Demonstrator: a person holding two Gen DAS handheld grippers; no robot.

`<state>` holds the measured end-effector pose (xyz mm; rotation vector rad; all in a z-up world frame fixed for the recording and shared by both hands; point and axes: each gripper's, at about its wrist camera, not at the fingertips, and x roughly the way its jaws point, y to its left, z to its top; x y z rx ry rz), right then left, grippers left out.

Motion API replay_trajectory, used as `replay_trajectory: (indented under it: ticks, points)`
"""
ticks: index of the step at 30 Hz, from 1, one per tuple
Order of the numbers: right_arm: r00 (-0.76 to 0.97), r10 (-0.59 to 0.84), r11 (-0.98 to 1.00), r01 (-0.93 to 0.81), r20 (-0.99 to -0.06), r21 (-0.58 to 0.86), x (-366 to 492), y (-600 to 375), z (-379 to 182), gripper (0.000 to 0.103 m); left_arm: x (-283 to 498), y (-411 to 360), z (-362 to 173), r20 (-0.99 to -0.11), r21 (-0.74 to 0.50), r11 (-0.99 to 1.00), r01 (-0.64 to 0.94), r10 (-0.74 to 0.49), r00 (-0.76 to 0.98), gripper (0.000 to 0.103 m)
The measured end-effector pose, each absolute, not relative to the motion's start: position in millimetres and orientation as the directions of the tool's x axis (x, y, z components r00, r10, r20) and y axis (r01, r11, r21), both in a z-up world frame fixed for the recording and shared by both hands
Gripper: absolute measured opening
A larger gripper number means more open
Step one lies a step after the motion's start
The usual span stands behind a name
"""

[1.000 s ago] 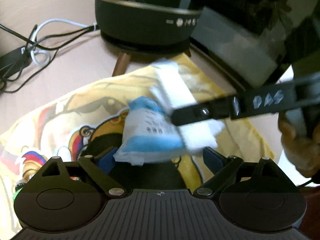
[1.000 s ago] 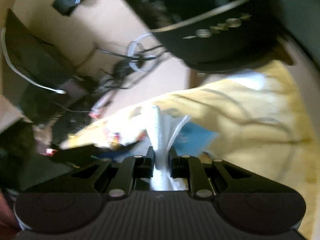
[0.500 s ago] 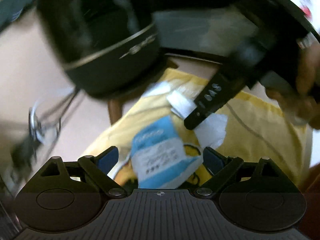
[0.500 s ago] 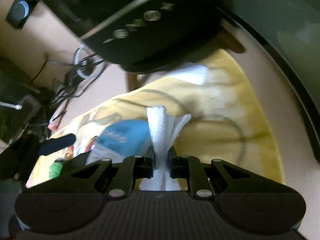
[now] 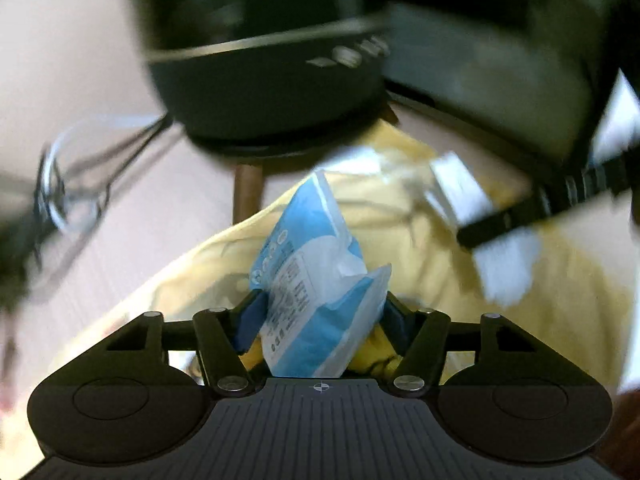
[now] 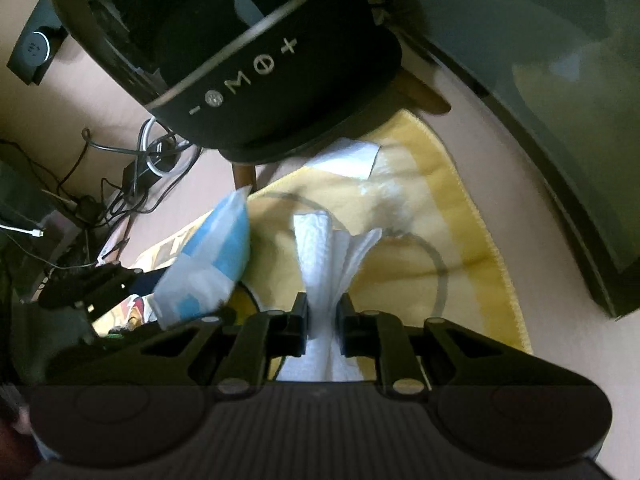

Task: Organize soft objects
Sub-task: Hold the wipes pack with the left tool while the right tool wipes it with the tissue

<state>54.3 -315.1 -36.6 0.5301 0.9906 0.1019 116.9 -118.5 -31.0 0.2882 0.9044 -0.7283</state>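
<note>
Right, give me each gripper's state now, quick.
Left gripper: closed on the blue-and-white plastic tissue packet.
Right gripper: closed on the white folded paper tissue.

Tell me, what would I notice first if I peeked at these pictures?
Probably the bright blue and white tissue pack, squeezed in the left tongs above a yellow cartoon towel. Next, the white folded tissue pinched tight in the right tongs, over the same towel. Behind both looms a big black speaker with button marks, standing at the towel's far edge.
</note>
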Motion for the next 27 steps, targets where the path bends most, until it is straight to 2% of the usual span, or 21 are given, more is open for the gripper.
replay_trajectory:
  ticks: [2, 3, 6, 8, 10, 13, 15, 20, 27]
  points:
    - [0.579, 0.297, 0.883, 0.137, -0.759, 0.450, 52, -316, -28, 0.015, 123, -111, -22, -0.764, -0.263, 0.725, 0.636, -0.559, 0.322, 0.057]
    - [0.595, 0.285, 0.892, 0.123, -0.752, 0.435, 50, -316, -21, 0.014, 121, -112, -18, -0.742, -0.318, 0.707, 0.631, -0.600, 0.299, 0.055]
    - [0.641, 0.271, 0.909, 0.074, -0.718, 0.410, 46, -316, 0, 0.014, 112, -118, -18, -0.703, -0.419, 0.659, 0.625, -0.671, 0.235, 0.054]
    - [0.648, 0.339, 0.881, 0.036, -0.682, 0.472, 46, -316, 7, 0.014, 107, -123, -25, -0.704, -0.450, 0.647, 0.616, -0.681, 0.202, 0.054]
    - [0.640, 0.420, 0.835, 0.006, -0.644, 0.550, 47, -317, 8, 0.014, 102, -128, -32, -0.721, -0.429, 0.659, 0.618, -0.661, 0.206, 0.057]
    - [0.624, 0.413, 0.831, 0.040, -0.663, 0.555, 48, -320, -3, 0.014, 99, -126, -33, -0.734, -0.411, 0.683, 0.604, -0.641, 0.226, 0.064]
    - [0.613, 0.409, 0.827, 0.063, -0.676, 0.558, 48, -322, -10, 0.014, 99, -123, -32, -0.745, -0.379, 0.703, 0.601, -0.617, 0.252, 0.074]
    - [0.584, 0.399, 0.818, 0.121, -0.706, 0.563, 50, -326, -27, 0.014, 103, -113, -35, -0.764, -0.353, 0.746, 0.565, -0.578, 0.287, 0.084]
    - [0.499, 0.294, 0.891, 0.167, -0.815, 0.423, 56, -316, -51, 0.015, 105, -105, -34, -0.801, -0.285, 0.804, 0.522, -0.499, 0.331, 0.095]
